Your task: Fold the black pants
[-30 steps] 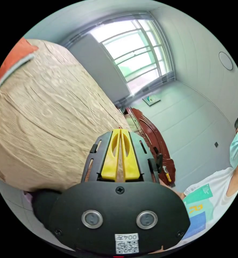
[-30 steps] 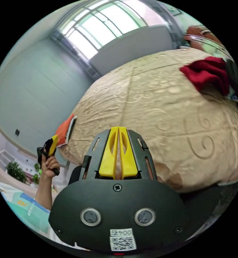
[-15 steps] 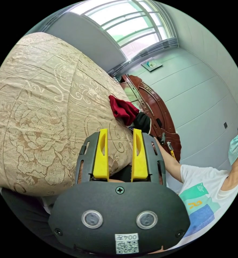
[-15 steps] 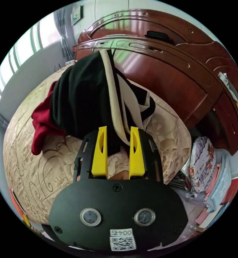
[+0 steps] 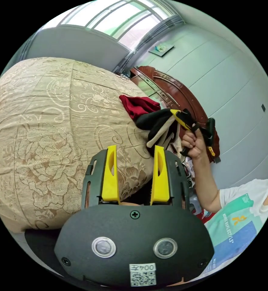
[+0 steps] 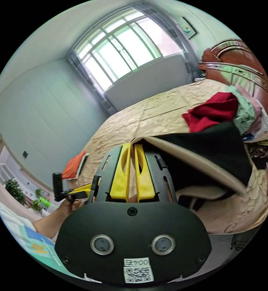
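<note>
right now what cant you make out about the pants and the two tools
- Pants: in the right gripper view their lower part is hidden by the right tool; full shape unclear.
- Left gripper view: the pants are small and bunched, legs and waist not told apart.
- Clothes pile by the headboard: cut by the view's edge, items unclear.
- Left tool: open, holding nothing.

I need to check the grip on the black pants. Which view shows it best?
The right gripper view: the right gripper is shut on the black pants up close. The left gripper view shows them smaller, hanging from it.
</note>
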Motion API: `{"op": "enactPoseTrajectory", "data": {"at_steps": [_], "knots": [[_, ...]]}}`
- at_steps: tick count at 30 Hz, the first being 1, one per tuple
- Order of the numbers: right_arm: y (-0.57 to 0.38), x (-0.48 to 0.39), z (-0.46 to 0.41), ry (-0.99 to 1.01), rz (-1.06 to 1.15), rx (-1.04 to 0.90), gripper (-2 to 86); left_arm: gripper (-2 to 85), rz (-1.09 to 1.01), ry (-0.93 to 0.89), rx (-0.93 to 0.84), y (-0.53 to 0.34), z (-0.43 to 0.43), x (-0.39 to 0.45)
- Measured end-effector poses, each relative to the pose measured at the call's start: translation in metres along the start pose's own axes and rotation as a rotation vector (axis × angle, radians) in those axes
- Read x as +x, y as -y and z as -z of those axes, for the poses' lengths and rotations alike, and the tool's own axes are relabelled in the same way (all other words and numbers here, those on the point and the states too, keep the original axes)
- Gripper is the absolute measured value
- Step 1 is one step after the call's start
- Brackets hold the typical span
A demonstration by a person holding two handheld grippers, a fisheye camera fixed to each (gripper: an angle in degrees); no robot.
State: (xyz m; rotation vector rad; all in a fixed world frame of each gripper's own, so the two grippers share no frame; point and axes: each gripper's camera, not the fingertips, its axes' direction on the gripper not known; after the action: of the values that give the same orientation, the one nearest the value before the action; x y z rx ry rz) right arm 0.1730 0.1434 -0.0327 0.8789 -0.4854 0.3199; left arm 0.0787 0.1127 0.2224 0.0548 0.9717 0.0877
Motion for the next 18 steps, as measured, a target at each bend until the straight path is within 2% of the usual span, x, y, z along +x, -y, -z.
{"op": "enactPoseTrajectory", "data": {"at_steps": [5,9,10,12,14,16,18], "knots": [[-0.006,-0.052,-0.01,0.192,0.015,-0.152,2.3,23.6,-0.107,0.057,-0.027,-0.003,-0.006,-0.001],[-0.002,-0.12,-0.007,0.107,0.202,-0.221,3.1,25.4,-0.204,0.153,-0.112,0.001,-0.017,0.008],[-0.001,-0.123,-0.007,0.105,0.202,-0.224,3.2,17.6,-0.231,0.206,-0.125,0.002,-0.019,0.008],[0.002,-0.115,-0.006,0.101,0.127,-0.22,4.0,9.3,-0.223,0.252,-0.125,0.006,-0.017,-0.001],[0.002,-0.09,0.003,0.048,0.067,-0.156,6.2,6.4,-0.129,0.167,-0.126,0.015,-0.01,-0.024],[-0.004,-0.054,0.011,-0.032,-0.009,-0.137,8.8,5.9,0.094,-0.112,-0.126,0.026,-0.002,-0.074],[-0.029,-0.005,0.032,0.036,-0.143,-0.114,10.3,6.7,0.282,-0.375,-0.111,0.027,-0.003,-0.118]]}}
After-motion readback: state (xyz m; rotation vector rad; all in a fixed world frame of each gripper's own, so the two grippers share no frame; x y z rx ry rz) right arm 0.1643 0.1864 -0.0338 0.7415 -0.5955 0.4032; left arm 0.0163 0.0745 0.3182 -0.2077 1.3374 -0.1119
